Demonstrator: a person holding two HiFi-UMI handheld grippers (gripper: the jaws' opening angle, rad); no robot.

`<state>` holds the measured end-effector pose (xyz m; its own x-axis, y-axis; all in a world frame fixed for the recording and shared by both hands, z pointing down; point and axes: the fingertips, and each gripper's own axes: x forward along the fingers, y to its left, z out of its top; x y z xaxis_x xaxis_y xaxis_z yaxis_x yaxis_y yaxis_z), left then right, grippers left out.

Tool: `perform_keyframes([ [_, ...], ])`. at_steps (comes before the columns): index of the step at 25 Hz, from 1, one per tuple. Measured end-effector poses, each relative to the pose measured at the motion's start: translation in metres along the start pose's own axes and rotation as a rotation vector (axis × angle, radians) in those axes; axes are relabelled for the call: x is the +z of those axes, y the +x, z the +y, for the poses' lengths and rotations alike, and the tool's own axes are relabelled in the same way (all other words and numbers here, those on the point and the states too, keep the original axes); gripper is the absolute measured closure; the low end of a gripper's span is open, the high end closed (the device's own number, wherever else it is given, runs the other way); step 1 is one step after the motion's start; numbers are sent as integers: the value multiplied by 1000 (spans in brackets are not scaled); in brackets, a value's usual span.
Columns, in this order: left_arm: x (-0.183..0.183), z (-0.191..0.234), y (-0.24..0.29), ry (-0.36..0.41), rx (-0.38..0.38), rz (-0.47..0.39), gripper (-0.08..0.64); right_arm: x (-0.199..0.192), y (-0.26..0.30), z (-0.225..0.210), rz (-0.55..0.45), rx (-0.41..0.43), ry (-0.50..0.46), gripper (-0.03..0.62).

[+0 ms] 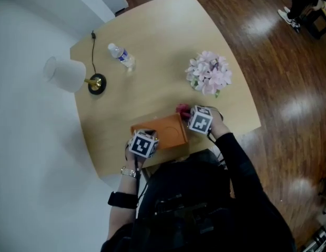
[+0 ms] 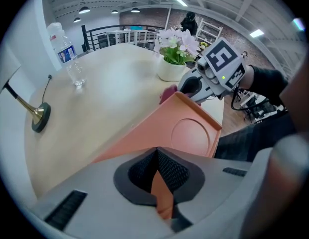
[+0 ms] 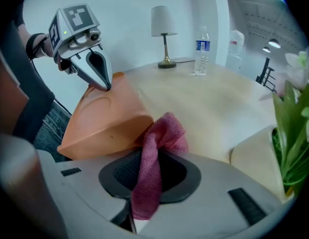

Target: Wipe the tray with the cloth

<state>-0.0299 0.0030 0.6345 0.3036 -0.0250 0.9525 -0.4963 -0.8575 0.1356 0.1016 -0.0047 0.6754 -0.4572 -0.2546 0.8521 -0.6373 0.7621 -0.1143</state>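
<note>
**Both grips set, wiping hardly begun**

Sitting at the near edge of the table (image 1: 152, 83), between the two grippers: the orange tray (image 1: 162, 133). Clamped by one rim in the fingers of the left gripper (image 2: 158, 176) and tipped up off the table on that side, not lying flat. Pinched tight in the fingers of the right gripper (image 3: 147, 178): the pink cloth (image 3: 162, 133), bunched into a wad, free end poking forward and touching the tray's edge on the side opposite the left gripper's hold.

Done so far, judging by this: cloth picked up, tray steadied, cloth brought into contact. Left to do, most likely: nearly all of the rubbing, across the flat inside, round the circular recess and along the raised rim. No visible dirt, streaks or damp patches on the tray, so no telling how much has been covered. Probably also still to come: setting the tray back down flat and letting go of the cloth.

Well apart toward the far side of the table, clear of the work: lamp (image 1: 65, 73), water bottle (image 1: 121, 55), pot of flowers (image 1: 209, 73).
</note>
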Motion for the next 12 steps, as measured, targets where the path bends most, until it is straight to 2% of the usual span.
perform_keyframes([
  [3,0,0,0,-21,3,3,554,-4,-2,12,-5,34,-26,506],
  [8,0,-1,0,-10,12,13,554,-25,-6,55,22,103,-72,506],
  [12,0,0,0,9,13,9,554,-37,-13,82,27,113,-65,506],
])
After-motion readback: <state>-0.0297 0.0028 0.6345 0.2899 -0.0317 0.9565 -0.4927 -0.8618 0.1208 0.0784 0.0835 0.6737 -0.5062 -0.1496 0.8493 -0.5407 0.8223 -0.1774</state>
